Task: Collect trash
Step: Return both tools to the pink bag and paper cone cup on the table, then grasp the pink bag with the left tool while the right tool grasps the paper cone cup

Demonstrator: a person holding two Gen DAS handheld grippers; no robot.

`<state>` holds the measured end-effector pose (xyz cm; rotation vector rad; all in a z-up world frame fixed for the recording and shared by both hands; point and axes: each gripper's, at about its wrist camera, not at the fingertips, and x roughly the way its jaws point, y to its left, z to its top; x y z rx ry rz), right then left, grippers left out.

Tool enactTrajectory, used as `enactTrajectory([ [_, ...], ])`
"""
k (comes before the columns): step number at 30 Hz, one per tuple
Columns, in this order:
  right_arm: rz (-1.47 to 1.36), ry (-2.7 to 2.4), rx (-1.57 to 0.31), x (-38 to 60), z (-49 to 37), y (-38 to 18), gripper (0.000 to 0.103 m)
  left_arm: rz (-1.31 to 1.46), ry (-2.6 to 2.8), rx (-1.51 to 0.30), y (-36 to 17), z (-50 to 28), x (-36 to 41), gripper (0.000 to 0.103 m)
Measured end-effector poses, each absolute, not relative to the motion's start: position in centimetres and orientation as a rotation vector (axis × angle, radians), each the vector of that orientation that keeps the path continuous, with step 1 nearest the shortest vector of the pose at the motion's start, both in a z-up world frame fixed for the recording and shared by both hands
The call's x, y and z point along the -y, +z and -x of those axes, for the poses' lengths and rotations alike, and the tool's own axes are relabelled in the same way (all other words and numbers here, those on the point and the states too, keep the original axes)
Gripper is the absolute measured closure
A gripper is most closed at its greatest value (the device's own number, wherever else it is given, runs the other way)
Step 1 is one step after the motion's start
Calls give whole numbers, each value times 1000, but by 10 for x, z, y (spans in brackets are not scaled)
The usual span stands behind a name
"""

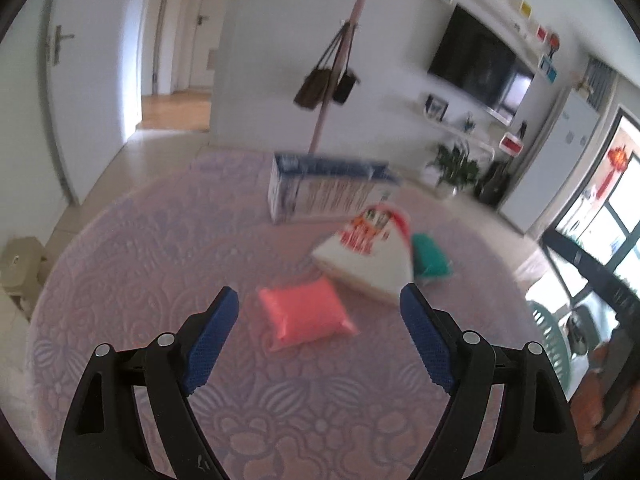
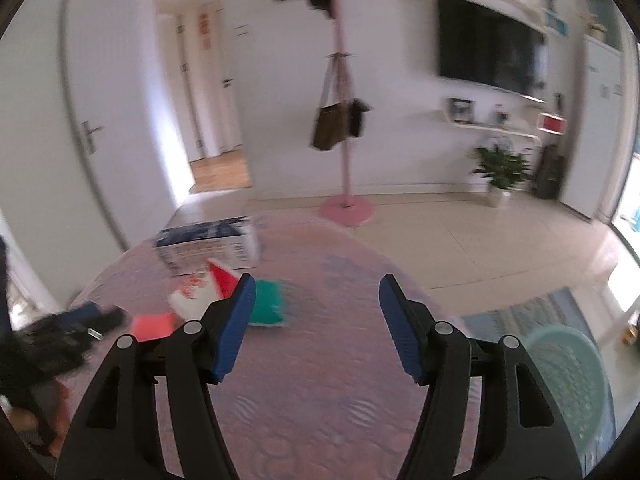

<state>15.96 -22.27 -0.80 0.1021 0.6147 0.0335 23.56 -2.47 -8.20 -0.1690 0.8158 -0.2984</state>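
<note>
Left wrist view: the left gripper (image 1: 318,300) hangs over a round table (image 1: 132,264) with a pink embossed cloth, its blue-padded jaws spread wide and gripping nothing. The pink packet (image 1: 306,316) lies flat on the cloth between the fingertips' lines of sight, apparently the piece of trash being lined up for a grab. Just beyond it sits a white-and-red snack bag (image 1: 368,260), with a green packet (image 1: 430,256) touching its far side, and a blue-and-white carton (image 1: 324,192) stands farther back. The litter sits clustered near the table's middle, within reach of either hand. A mint-green basket (image 1: 550,336) shows off the table's right edge, plausibly where the trash is meant to go.

Right wrist view: the right gripper (image 2: 316,292) is likewise released and empty, held above bare cloth to the right of the pile. The green packet (image 2: 270,304) peeks past its left finger, the snack bag (image 2: 200,292) and pink packet (image 2: 154,326) lie farther left, the carton (image 2: 212,244) behind. The left gripper (image 2: 76,324) enters blurred at the left edge. The mint-green basket (image 2: 568,376) sits low right, below the table rim.
</note>
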Motion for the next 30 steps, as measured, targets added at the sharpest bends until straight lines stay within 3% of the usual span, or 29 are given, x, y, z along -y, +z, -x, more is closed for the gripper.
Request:
enactTrajectory([
  [10,-140,167,-700,180,-212,-35,42,95,-256,-895,-117,-257,34,22],
  [15,-153,203,-754,163,-236,-52,43,65,-237,-895,-120,-259,34,40],
  [16,-146,207,-761,159,-239,-54,43,59,-235,-892,-120,-259,33,49],
  [30,-108,187,-841,126,-265,-82,38,197,-194,-826,-102,-242,-32,54],
])
